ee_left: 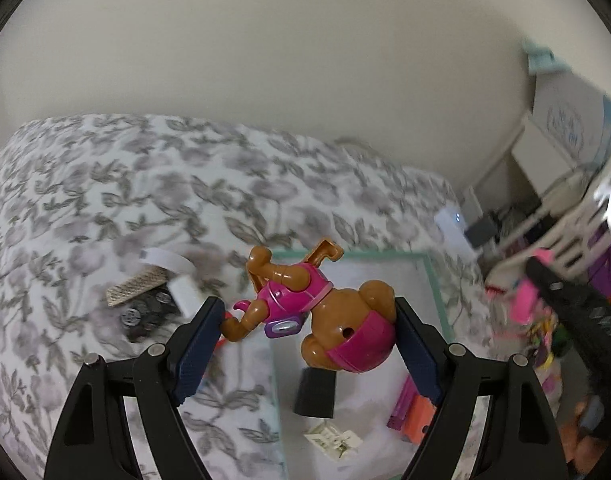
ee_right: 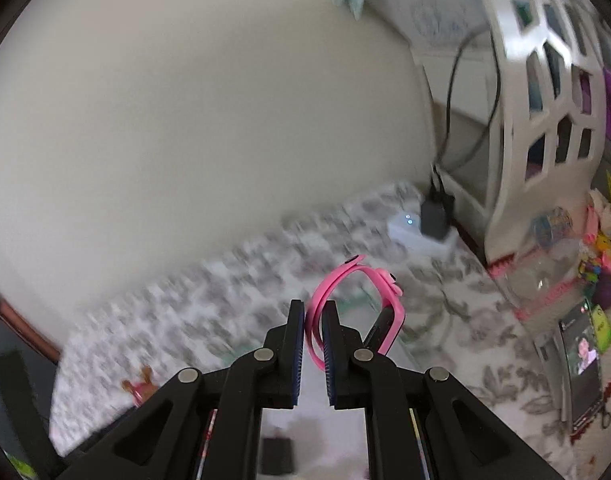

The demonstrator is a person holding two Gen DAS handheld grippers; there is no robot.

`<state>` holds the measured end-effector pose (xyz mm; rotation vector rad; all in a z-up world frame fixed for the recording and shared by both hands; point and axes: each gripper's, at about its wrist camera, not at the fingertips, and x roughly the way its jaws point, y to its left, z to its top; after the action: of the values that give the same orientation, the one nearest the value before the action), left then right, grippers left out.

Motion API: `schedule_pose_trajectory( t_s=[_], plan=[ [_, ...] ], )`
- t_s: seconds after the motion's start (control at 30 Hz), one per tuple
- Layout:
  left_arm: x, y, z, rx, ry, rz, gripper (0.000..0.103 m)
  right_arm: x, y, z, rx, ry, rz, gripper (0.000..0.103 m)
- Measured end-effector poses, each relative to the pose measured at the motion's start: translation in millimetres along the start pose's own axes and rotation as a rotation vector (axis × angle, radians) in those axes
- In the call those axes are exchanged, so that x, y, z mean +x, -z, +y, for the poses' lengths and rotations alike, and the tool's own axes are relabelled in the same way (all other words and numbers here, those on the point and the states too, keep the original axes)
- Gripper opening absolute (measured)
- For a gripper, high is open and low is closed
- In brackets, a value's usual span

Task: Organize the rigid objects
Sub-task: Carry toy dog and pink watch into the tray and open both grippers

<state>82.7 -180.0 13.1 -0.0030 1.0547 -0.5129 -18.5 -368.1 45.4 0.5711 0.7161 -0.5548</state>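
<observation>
L gripper (ee_left: pixel 307 320) clamped on toy dog (ee_left: pixel 305 312), above tray (ee_left: pixel 435 280). R gripper (ee_right: pixel 313 320) pinching pink watch (ee_right: pixel 357 304) strap, above floral cloth (ee_right: pixel 225 280).

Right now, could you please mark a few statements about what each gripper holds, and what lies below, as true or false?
1. The left gripper holds a brown and pink toy dog. True.
2. The right gripper is open and empty. False: it is shut on the strap of a pink watch.
3. The toy dog lies flat on the floral bedspread. False: it is lifted, between the pads.
4. A green-rimmed tray lies on the bedspread below the toy dog. True.
</observation>
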Motion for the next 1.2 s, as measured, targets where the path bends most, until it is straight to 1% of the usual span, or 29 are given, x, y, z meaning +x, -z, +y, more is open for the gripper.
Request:
schedule_pose_trajectory(
  t_s=[0.07, 0.17, 0.23, 0.33, 0.47, 0.63, 0.77, 0.9, 1.13, 1.2],
  plan=[
    [14, 6, -7, 0.012, -0.009, 0.040, 0.084, 25, 10, -10, 0.030, 0.006, 0.082, 0.010],
    [36, 14, -12, 0.028, -0.025, 0.092, 0.084, 53, 22, -17, 0.030, 0.030, 0.164, 0.010],
    [49, 16, -15, 0.043, -0.044, 0.116, 0.084, 65, 29, -22, 0.028, 0.045, 0.201, 0.010],
    [65, 15, -15, 0.027, -0.053, 0.141, 0.084, 79, 39, -25, 0.021, 0.056, 0.236, 0.010],
    [79, 12, -19, 0.004, -0.039, 0.163, 0.084, 89, 44, -29, 0.021, 0.080, 0.260, 0.010],
    [88, 12, -22, 0.002, -0.049, 0.152, 0.084, 99, 47, -32, 0.030, 0.088, 0.292, 0.010],
    [97, 17, -23, 0.023, -0.071, 0.172, 0.084, 103, 48, -31, 0.028, 0.087, 0.306, 0.013],
    [101, 19, -23, 0.021, -0.066, 0.181, 0.084, 102, 46, -30, 0.021, 0.093, 0.306, 0.013],
    [98, 17, -20, 0.003, -0.050, 0.185, 0.084, 95, 42, -22, -0.002, 0.105, 0.282, 0.013],
    [96, 15, -20, -0.002, -0.044, 0.183, 0.084, 92, 40, -22, -0.002, 0.109, 0.275, 0.016]
  ],
)
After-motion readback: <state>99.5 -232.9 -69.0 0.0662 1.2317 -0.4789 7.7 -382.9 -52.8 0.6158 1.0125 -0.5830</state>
